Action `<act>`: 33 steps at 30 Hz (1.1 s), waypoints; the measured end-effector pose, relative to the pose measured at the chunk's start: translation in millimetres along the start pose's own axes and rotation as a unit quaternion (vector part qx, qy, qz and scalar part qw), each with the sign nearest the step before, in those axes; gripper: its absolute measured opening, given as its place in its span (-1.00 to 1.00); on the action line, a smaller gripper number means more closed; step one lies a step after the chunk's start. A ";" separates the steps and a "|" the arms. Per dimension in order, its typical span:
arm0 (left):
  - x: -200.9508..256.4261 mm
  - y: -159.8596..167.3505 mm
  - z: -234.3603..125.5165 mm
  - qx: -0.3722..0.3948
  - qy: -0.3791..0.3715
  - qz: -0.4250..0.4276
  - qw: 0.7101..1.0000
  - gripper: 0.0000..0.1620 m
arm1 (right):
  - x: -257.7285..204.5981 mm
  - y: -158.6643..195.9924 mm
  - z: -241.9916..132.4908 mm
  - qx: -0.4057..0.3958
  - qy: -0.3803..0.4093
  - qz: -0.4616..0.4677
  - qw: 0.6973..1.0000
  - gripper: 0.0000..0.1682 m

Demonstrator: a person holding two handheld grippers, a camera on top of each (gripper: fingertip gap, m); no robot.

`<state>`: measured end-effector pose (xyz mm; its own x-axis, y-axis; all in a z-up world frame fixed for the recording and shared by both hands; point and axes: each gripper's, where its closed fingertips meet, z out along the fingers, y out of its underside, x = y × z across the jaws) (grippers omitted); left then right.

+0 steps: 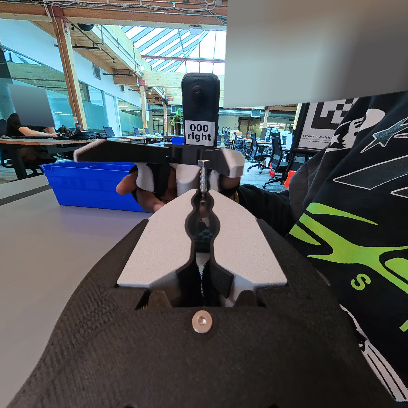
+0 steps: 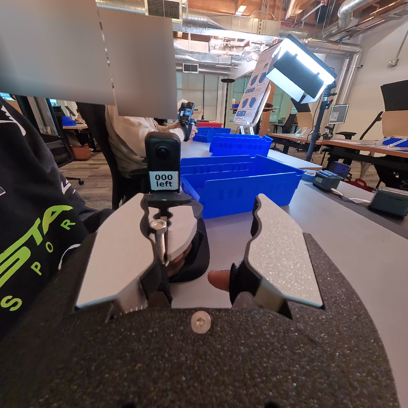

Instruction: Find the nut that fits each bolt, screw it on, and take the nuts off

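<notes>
bolt clamped in left gripper, right gripper open around it

bolt [image 1: 202, 178] stands upright, hex head on top, threaded shank pinched at its lower end between the tips of the left gripper [image 1: 202, 195]. that gripper's fingers are closed together on it. no nut visible on the shank in either view.

right wrist view shows the same bolt [image 2: 159, 237] just inside the right gripper's [image 2: 199, 220] left finger [image 2: 119, 247], near it or touching, can't tell. right gripper's fingers are spread wide apart, nothing clamped; the other finger [image 2: 280, 249] is well clear of the bolt. the two grippers face each other, each with a black camera mounted on top, with a white label.

a gloved hand [image 1: 150, 189] holds the right gripper's handle; a fingertip [image 2: 218, 279] pokes out below the open fingers.

all of this is held above a grey desk [image 2: 342, 254]. a blue bin [image 2: 238, 187] with dividers sits on the desk behind the grippers, more blue bins further back. the person's dark sleeve with green print [image 1: 353, 220] is just beside the grippers.
</notes>
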<state>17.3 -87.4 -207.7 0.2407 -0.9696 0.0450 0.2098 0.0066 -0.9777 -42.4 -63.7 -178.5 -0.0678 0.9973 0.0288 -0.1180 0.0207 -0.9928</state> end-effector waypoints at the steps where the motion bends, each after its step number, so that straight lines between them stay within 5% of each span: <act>1: -0.2 0.1 0.1 0.000 -0.001 0.000 1.000 -0.93 | 0.9 0.0 -0.7 0.000 0.002 0.001 1.000 0.09; 16: -1.3 -1.7 -1.3 0.006 -0.001 -0.006 1.000 -0.93 | 17.8 -1.2 -43.1 0.007 0.044 0.014 0.999 0.09; 23: -0.5 -2.6 -1.5 0.009 0.002 -0.006 1.000 -0.93 | 27.0 -4.3 -68.7 0.007 0.077 0.007 0.997 -0.08; 27: -1.5 -1.1 -1.2 0.005 -0.002 -0.005 1.000 -0.93 | 5.9 -6.5 -62.2 -0.014 0.020 0.013 1.000 -0.39; 33: -1.5 4.0 0.8 -0.013 -0.007 0.007 1.000 -0.93 | -22.6 2.4 -48.6 -0.097 -0.064 0.041 0.992 -0.58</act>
<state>18.5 -85.8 -211.5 0.2569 -0.9658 0.0338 0.1816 0.0139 -0.9833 7.0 -82.8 -187.2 -0.1954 0.9794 -0.0501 0.0860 -0.0338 -0.9957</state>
